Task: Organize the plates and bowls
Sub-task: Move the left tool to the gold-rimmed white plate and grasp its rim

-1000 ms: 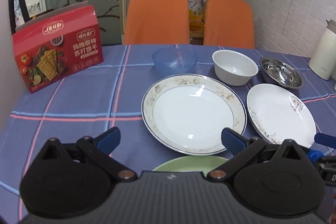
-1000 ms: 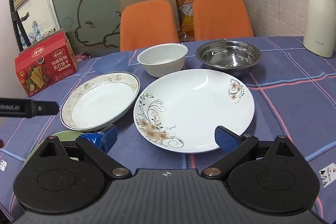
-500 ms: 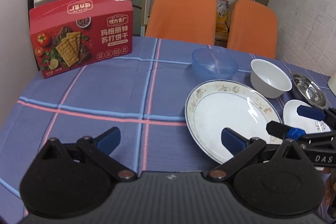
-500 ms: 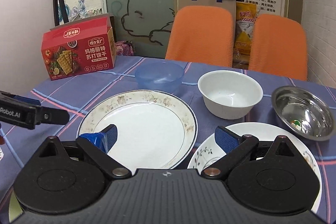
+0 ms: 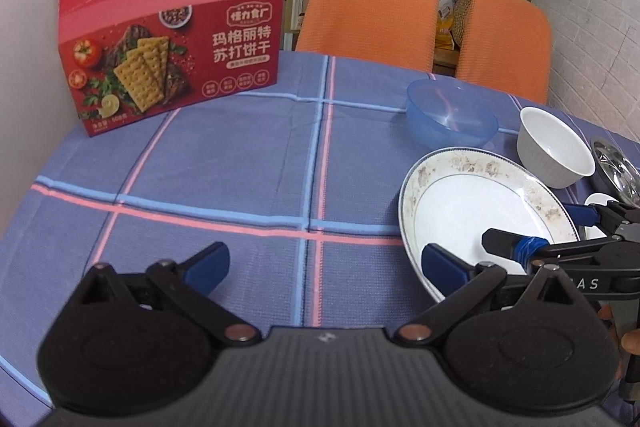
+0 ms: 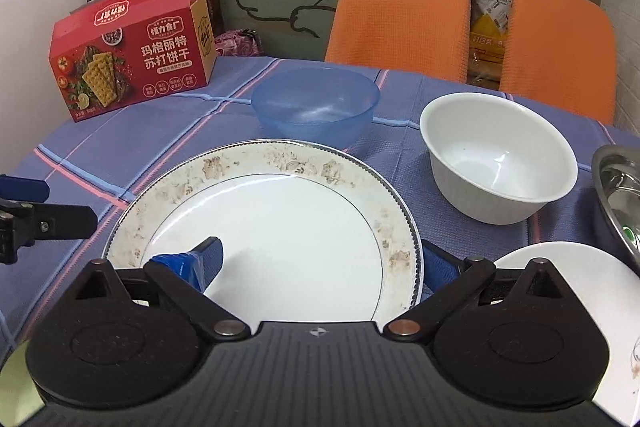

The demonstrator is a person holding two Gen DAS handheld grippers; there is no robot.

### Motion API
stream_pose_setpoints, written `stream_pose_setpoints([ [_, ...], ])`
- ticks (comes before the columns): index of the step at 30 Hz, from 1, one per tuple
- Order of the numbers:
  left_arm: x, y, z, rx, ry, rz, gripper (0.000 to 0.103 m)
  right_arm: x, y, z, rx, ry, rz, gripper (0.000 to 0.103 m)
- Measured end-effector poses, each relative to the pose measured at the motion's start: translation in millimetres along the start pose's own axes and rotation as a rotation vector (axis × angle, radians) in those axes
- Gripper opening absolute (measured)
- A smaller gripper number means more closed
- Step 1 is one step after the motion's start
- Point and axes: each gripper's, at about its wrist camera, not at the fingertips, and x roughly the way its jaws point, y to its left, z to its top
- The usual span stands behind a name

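Right now my right gripper (image 6: 316, 267) sits over the near rim of the gold-trimmed plate (image 6: 280, 223), jaws wide and holding nothing: one finger (image 6: 200, 261) hangs over the plate's white well, the other is outside the rim on the right, so the rim runs between them. Whether either finger touches the plate, I cannot tell. That plate lies flat on the table (image 5: 240, 163), dead ahead of the right jaws. My left gripper (image 5: 324, 269) is also wide and empty, over bare cloth, with the plate off to its right. So the right one is nearer, and I judge it the one to close on the rim. Beyond the plate stand the blue bowl (image 6: 316, 105) and white bowl (image 6: 500, 163), apart from it.
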Motion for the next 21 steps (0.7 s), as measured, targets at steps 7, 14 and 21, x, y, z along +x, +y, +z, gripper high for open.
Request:
stream_pose_setpoints([
  [7, 8, -5, 0, -0.008, 0.011, -0.027, 0.101, -7, 2, -3, 0.02, -0.013, 0.015, 0.088],
  [14, 42, -32, 10, 0.034, 0.046, -0.018, 0.101, -8, 9, -12, -0.002, -0.012, 0.021, 0.089],
  [21, 56, -36, 6, 0.061, 0.063, 0.018, 0.101, -6, 17, -20, -0.106, -0.024, -0.018, 0.09],
])
